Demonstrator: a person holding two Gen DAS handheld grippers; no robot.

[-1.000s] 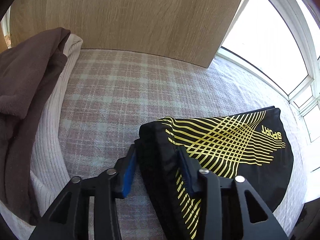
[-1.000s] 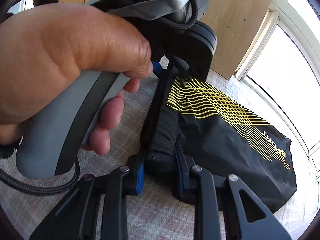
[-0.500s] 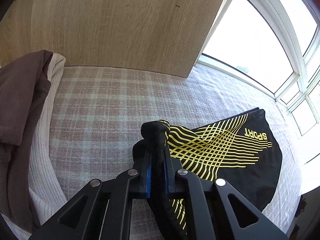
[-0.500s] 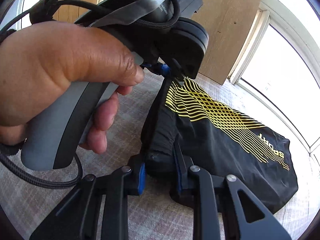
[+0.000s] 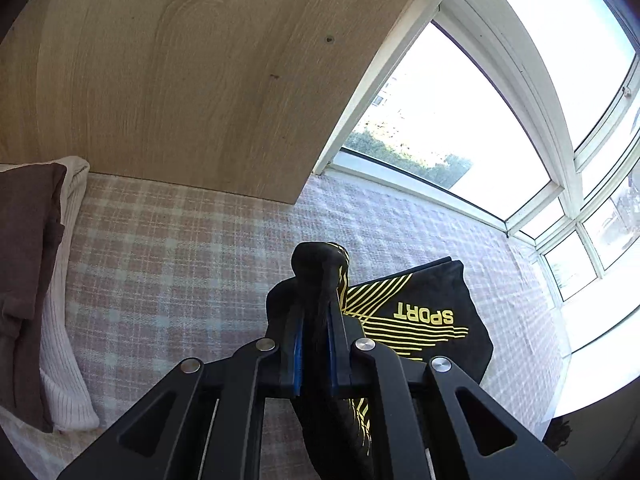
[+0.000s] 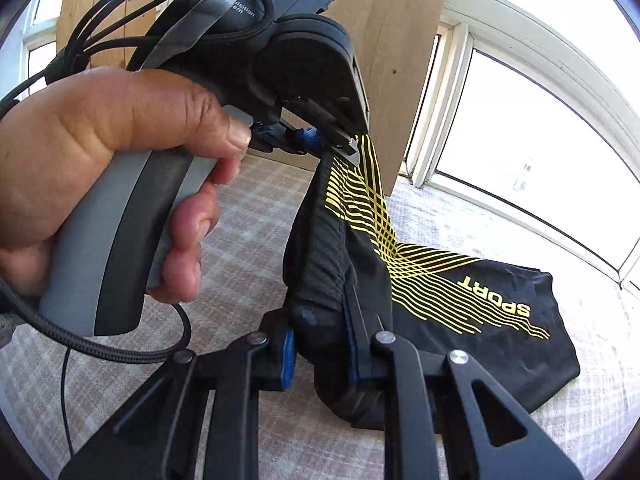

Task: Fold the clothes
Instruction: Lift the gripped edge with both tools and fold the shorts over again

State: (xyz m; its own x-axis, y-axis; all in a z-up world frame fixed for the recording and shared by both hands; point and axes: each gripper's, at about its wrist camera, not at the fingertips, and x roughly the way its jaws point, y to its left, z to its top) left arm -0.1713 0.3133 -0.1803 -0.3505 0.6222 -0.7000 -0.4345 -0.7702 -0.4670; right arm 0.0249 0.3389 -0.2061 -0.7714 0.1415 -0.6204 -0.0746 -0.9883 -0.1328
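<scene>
Here both grippers pinch the waistband of the black shorts (image 6: 460, 312): left gripper (image 5: 316, 344) clamped, right gripper (image 6: 320, 354) around a thick bunch. That end is lifted; the rest lies on the checked blanket (image 5: 168, 280). Folding looks midway.

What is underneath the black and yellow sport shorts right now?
The shorts lie on the checked pink blanket, their waistband end lifted by both grippers. Whatever lies under the flat part is covered.
</scene>
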